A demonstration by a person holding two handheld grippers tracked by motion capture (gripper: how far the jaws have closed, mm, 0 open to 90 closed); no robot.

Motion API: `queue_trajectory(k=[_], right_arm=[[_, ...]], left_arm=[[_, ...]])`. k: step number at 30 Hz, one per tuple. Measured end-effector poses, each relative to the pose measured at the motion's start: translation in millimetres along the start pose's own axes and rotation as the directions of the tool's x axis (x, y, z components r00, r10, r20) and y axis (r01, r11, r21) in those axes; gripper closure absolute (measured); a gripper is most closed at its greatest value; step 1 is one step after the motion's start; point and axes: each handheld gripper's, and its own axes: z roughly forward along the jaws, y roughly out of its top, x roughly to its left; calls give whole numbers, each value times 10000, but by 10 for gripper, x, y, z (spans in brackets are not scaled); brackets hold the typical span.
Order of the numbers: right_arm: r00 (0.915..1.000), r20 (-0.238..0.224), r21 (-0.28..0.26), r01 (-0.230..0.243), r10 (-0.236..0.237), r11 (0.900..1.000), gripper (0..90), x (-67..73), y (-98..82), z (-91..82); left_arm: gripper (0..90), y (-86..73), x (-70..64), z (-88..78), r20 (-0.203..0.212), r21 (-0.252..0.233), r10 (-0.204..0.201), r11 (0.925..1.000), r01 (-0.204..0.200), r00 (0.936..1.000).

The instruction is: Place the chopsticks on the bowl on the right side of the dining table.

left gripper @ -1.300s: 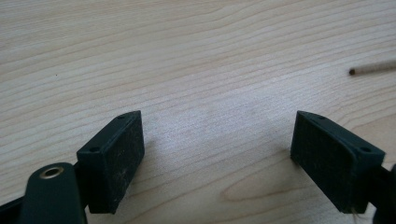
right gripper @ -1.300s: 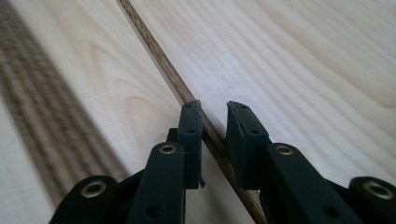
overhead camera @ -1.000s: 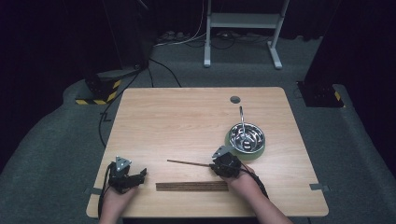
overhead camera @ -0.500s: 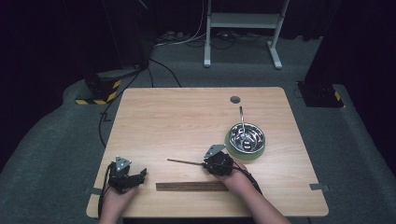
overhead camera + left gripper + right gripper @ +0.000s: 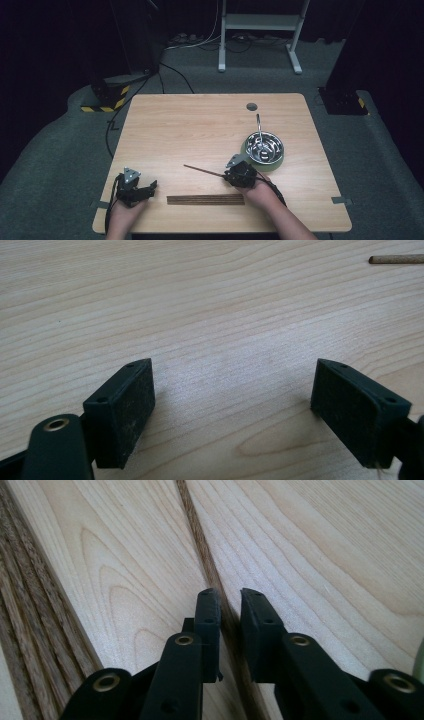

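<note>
right gripper [image 5: 229, 597] – closing, pinching chopstick [image 5: 200, 555] | left gripper [image 5: 232, 390] – wide, over bare table [image 5: 200, 300]

The chopstick [image 5: 200, 555] runs past the top edge, its near end hidden between the tongs [image 5: 229, 602].

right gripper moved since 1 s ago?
Yes. The right gripper slid slightly left, away from the steel bowl, its jaws just closing around the single chopstick.

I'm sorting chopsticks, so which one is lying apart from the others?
The single chopstick, lying slanted between the right gripper's jaws. The other chopsticks lie bundled together near the table's front edge.
</note>
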Motion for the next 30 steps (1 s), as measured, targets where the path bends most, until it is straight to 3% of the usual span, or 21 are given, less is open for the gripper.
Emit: queue_trajectory(k=[14,24,30], right_arm=[[9998,-10,-109,177,-177,9998,783,-3,9,21],[9991,-80,-181,409,-410,9990,839,-3,6,29],[9983,120,-53,570,-569,9984,840,15,26,24]], left_arm=[[180,-3,-11,4,7,-72,-103,9999,103,9999],[182,-5,-9,-2,-31,-13,-47,10000,47,10000],[182,-5,-10,-2,-34,-15,-58,10000,58,10000]])
